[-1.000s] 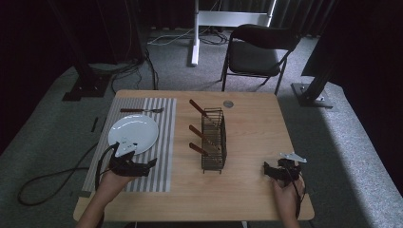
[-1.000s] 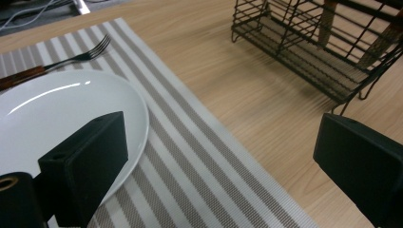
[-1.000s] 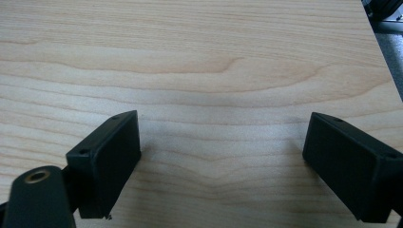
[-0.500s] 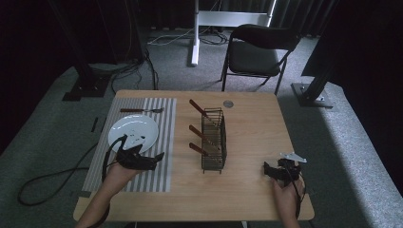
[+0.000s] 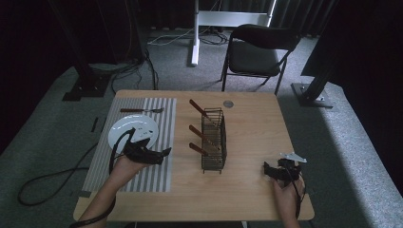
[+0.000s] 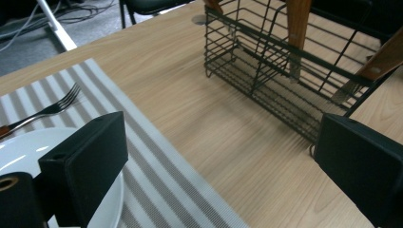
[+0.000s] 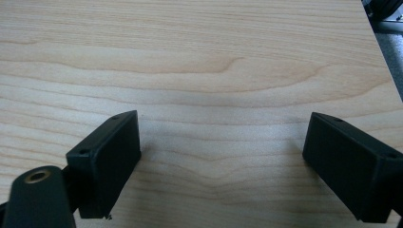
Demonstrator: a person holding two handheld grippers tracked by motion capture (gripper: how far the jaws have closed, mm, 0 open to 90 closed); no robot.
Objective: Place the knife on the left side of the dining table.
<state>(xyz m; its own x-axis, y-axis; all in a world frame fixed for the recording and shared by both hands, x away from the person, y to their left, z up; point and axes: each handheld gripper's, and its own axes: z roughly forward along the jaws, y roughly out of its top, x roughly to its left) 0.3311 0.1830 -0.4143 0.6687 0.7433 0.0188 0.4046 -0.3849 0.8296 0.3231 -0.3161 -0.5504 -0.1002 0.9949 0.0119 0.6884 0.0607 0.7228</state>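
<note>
The left gripper [image 5: 161, 153], jaws spread wide and empty, hovers over the striped placemat [image 5: 157, 123] beside the white plate [image 5: 124, 130], pointing toward the black wire cutlery rack [image 5: 214, 140] at the table's centre, from which three wooden-handled utensils [image 6: 298, 19] lean out. These utensils are judged light, stiff and smooth; the best hold is across a wooden handle above the wires, lifting along its slant so the blade clears the mesh. The right gripper [image 5: 271, 170], likewise wide and empty, rests near the table's near right corner, well apart from the rack.
</note>
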